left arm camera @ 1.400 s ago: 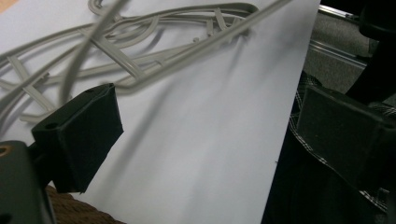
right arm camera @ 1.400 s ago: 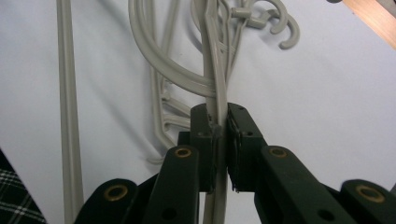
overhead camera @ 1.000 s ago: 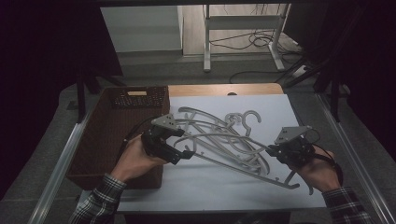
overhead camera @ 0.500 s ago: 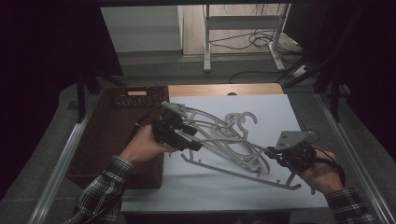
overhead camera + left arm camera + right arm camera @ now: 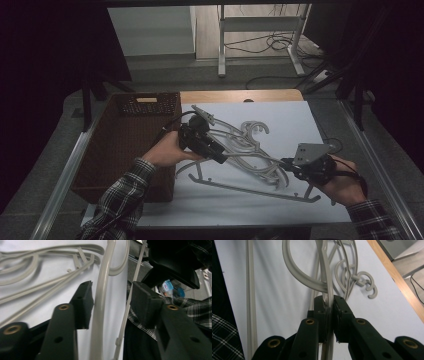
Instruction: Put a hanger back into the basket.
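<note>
While the right gripper has its fingers clamped on a hanger over the white surface, the left gripper stands open, a hanger bar running between its fingers, touching one.

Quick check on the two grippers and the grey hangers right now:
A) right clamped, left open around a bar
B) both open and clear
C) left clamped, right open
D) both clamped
A: the right gripper pinches a hanger; the left gripper stands open around a bar.
</note>
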Motion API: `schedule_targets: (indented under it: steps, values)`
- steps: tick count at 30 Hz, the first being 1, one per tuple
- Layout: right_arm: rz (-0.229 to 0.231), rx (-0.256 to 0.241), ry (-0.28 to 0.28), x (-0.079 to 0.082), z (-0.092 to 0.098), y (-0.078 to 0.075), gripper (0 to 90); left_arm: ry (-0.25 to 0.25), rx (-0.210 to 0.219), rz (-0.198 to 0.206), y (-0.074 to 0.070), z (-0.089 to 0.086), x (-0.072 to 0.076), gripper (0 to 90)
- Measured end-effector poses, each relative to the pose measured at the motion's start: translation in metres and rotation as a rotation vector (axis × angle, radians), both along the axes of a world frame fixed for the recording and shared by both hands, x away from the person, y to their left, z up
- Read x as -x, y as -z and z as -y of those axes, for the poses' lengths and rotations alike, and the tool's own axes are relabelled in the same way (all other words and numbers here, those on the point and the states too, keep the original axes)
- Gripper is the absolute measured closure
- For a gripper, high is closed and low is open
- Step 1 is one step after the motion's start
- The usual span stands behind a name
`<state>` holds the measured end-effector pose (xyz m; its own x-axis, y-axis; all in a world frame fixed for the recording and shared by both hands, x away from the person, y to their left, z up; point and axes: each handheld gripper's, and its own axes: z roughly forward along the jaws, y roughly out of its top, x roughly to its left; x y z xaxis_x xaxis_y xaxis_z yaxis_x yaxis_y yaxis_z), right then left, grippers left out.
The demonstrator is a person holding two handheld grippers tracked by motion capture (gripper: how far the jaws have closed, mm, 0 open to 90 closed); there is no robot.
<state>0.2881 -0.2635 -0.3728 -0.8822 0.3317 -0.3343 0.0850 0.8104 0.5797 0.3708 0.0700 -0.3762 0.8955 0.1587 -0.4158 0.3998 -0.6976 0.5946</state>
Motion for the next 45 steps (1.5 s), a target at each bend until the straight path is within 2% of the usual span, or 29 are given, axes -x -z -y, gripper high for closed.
schedule_targets:
  steps: [7,11,14,17,20,25,33,40,45]
  values:
    - [0.011,0.004,-0.042,0.003,-0.005,-0.001,81.8,0.002,-0.051,-0.047,0.008,0.007,-0.002,64.1]
    - [0.021,0.004,-0.057,0.003,-0.007,0.0,81.8,0.014,-0.044,-0.089,0.013,0.008,-0.002,70.3]
    - [0.026,0.007,-0.064,0.002,-0.008,-0.001,81.8,0.016,-0.052,-0.094,0.014,0.009,-0.003,77.4]
    - [0.022,0.014,-0.065,0.001,-0.008,-0.001,81.7,0.03,-0.019,-0.105,0.013,0.007,-0.004,79.3]
    - [0.005,-0.006,-0.068,-0.002,-0.005,-0.001,81.6,0.029,-0.007,-0.108,0.011,0.006,-0.004,80.4]
    - [-0.008,-0.015,-0.07,-0.005,-0.002,-0.001,81.2,-0.001,0.008,-0.077,0.007,0.006,-0.001,80.9]
    - [-0.031,-0.016,-0.062,-0.009,-0.003,0.0,79.2,-0.031,0.005,-0.007,-0.002,0.005,0.005,81.3]
    - [-0.058,-0.018,-0.039,-0.012,-0.004,0.0,64.5,-0.07,-0.006,0.017,-0.004,-0.004,0.006,81.5]
    - [-0.076,-0.032,0.019,-0.016,-0.001,-0.001,50.3,-0.101,-0.026,0.052,-0.005,-0.009,0.008,81.5]
